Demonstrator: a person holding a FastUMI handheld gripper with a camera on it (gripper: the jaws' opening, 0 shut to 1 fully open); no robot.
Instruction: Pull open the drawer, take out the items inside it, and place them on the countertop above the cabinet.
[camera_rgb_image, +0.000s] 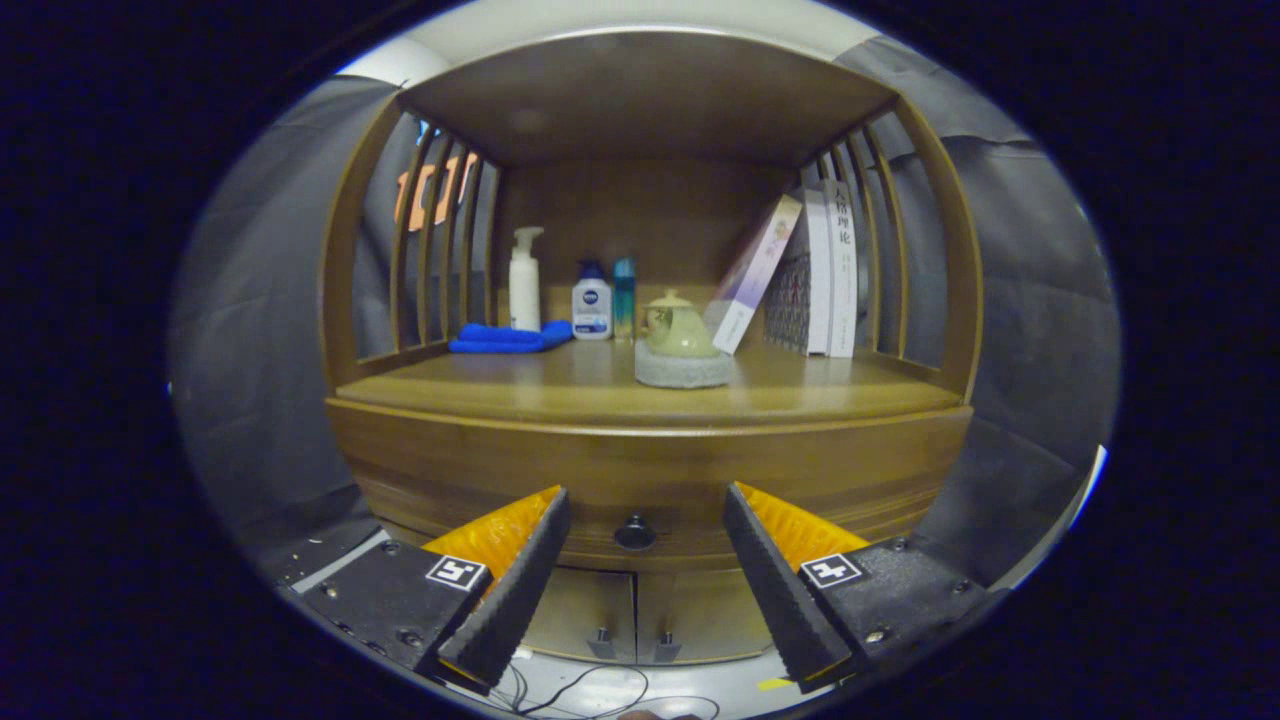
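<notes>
A wooden cabinet (650, 460) with slatted sides and a flat wooden countertop (560, 385) stands ahead of the gripper (647, 505), whose two fingers are spread wide apart and grip nothing. On the left of the countertop lies a folded blue cloth (508, 338), with a white pump bottle (524, 282) upright just behind it. Just to the right stand a small white bottle with a dark blue cap (591, 302) and a slim teal bottle (624, 298), close together near the back panel. Nearer the front, about midway along, a pale green ceramic teapot (678, 330) sits on a round grey stone-like coaster (684, 368). To its right a white and purple book (755, 272) leans against several upright white books (828, 272) that stand by the right slats. Below the countertop, the wooden drawer (640, 485) is shut, and its small dark round knob (635, 533) sits between the fingers, just beyond their tips. Beneath the drawer are two cabinet doors (635, 615) with small handles.
</notes>
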